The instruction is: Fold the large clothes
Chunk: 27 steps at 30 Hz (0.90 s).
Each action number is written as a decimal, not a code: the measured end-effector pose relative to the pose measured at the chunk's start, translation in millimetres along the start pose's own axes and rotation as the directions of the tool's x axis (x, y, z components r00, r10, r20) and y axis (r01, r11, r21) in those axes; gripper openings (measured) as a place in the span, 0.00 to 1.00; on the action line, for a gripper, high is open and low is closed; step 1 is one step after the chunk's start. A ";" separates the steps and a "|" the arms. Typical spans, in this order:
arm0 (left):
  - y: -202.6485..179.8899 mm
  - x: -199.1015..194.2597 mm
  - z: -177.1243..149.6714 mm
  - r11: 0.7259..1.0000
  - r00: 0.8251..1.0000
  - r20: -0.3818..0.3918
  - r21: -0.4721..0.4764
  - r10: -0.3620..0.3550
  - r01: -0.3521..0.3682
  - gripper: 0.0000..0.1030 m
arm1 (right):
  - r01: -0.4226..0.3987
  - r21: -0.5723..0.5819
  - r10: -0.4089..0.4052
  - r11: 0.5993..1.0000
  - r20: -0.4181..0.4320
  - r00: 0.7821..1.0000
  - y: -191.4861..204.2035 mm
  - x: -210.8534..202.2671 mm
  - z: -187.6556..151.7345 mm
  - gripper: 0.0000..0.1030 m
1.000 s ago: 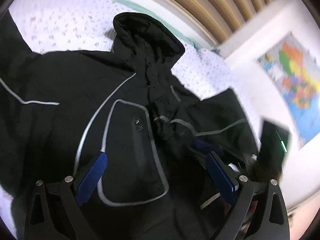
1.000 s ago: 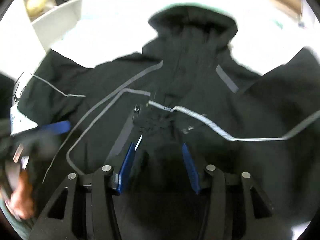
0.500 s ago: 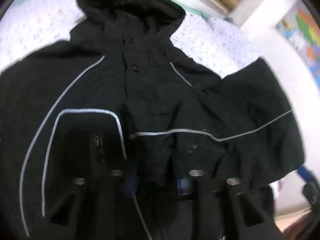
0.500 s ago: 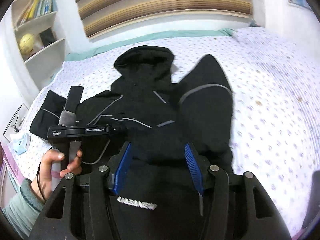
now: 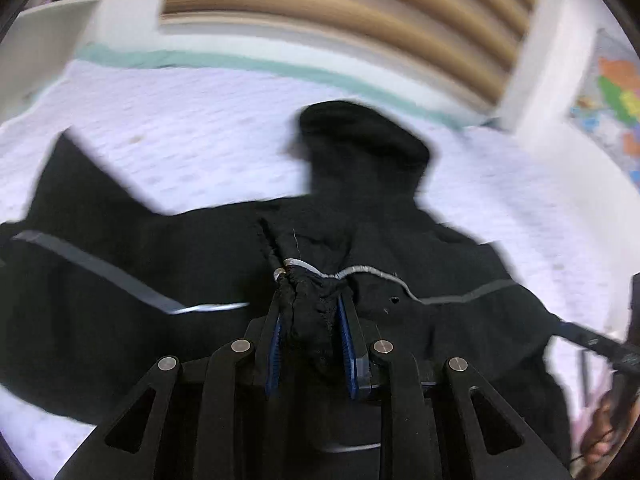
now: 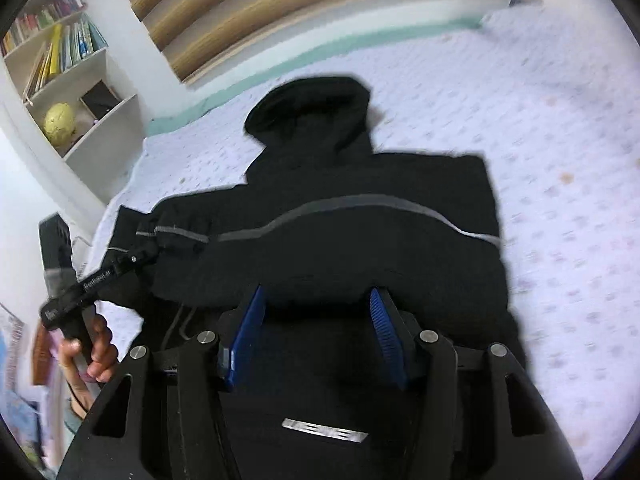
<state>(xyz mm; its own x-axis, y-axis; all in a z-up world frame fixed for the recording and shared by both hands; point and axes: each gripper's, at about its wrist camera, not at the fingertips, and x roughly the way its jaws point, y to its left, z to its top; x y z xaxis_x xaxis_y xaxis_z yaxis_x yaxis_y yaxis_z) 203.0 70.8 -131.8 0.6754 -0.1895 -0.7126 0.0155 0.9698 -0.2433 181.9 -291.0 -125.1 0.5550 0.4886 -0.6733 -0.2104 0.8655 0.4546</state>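
Observation:
A large black hooded jacket (image 6: 360, 208) with grey piping lies on the bed, hood (image 5: 360, 148) toward the headboard. My left gripper (image 5: 310, 306) is closing, and its blue pads pinch a bunched wad of the jacket's fabric and piping. In the right wrist view the left gripper (image 6: 134, 258) holds that wad at the jacket's left edge, with a hand (image 6: 92, 344) on its handle. My right gripper (image 6: 316, 306) has a thick fold of the jacket filling the gap between its pads. More fabric, bearing a silver logo (image 6: 324, 436), drapes over its body.
The bed (image 6: 560, 152) has a pale dotted cover that lies bare to the right of the jacket and beyond the hood. A white bookshelf (image 6: 68, 80) stands at the left, a slatted headboard (image 5: 340, 16) is behind, and a wall map (image 5: 616, 92) hangs at the right.
The left gripper, open over the jacket's chest a second ago, has shut on bunched fabric. The right gripper has drawn back with its fold, and the jacket's front is now covered by folded fabric.

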 end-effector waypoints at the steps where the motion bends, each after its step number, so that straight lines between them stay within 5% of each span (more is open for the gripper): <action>1: 10.6 6.4 -1.1 1.000 1.000 -0.021 -0.018 0.015 -0.015 0.24 | -0.041 0.015 0.041 0.999 -0.021 0.999 0.6 7.3 -0.9 0.57; 3: 37.2 28.9 -11.7 0.996 0.993 -0.101 -0.058 0.054 -0.060 0.24 | -0.062 0.043 0.064 0.997 -0.045 0.997 1.0 24.5 -1.2 0.57; 6: 49.9 53.5 -23.6 0.995 0.986 -0.148 -0.056 0.079 -0.088 0.25 | 0.173 -0.023 -0.174 0.985 -0.016 0.985 4.1 45.9 2.0 0.57; 8: 43.1 53.0 -25.2 0.995 0.988 -0.124 -0.033 0.088 -0.093 0.27 | 0.358 -0.093 -0.362 0.929 -0.038 0.931 0.3 79.5 1.2 0.57; 10: 38.1 44.7 -23.3 0.997 0.992 -0.104 -0.018 0.078 -0.081 0.33 | 0.443 -0.181 -0.469 0.878 -0.133 0.873 -8.7 122.6 -9.9 0.57; 14: 29.4 10.8 -23.1 0.995 0.995 -0.017 0.002 0.097 -0.097 0.49 | 0.510 -0.272 -0.546 0.816 -0.070 0.835 2.8 134.6 -17.9 0.58; 17: 24.0 -13.3 -17.6 0.999 0.998 0.055 0.009 0.041 -0.041 0.57 | 0.480 -0.234 -0.512 0.846 -0.104 0.852 6.9 122.6 -12.7 0.58; 21: 17.6 0.7 -19.2 0.996 0.996 -0.006 -0.004 -0.091 0.091 0.57 | 0.334 -0.209 -0.352 0.919 -0.057 0.934 48.3 91.1 -7.4 0.58; 22: 15.5 19.5 -22.1 0.996 0.994 -0.060 -0.008 -0.093 0.093 0.57 | 0.331 -0.232 -0.346 0.915 -0.026 0.938 62.1 85.6 -7.6 0.60; 24: 20.3 74.8 -36.3 0.993 0.957 -0.264 -0.050 -0.116 0.106 0.56 | 0.338 -0.277 -0.344 0.899 0.027 0.939 86.6 79.5 -9.5 0.69; 27: 15.0 76.9 -39.2 0.995 0.963 -0.250 -0.024 -0.096 0.093 0.56 | 0.366 -0.304 -0.355 0.880 0.090 0.930 107.3 80.5 -10.2 0.73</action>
<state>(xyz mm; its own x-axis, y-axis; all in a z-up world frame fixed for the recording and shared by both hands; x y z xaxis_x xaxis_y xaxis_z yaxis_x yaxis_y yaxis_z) 226.3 64.8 -216.1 0.4645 -0.3144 -0.8279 0.0607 0.9439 -0.3245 195.8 -157.7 -136.4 0.6638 0.1370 -0.7353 -0.2268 0.9737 -0.0233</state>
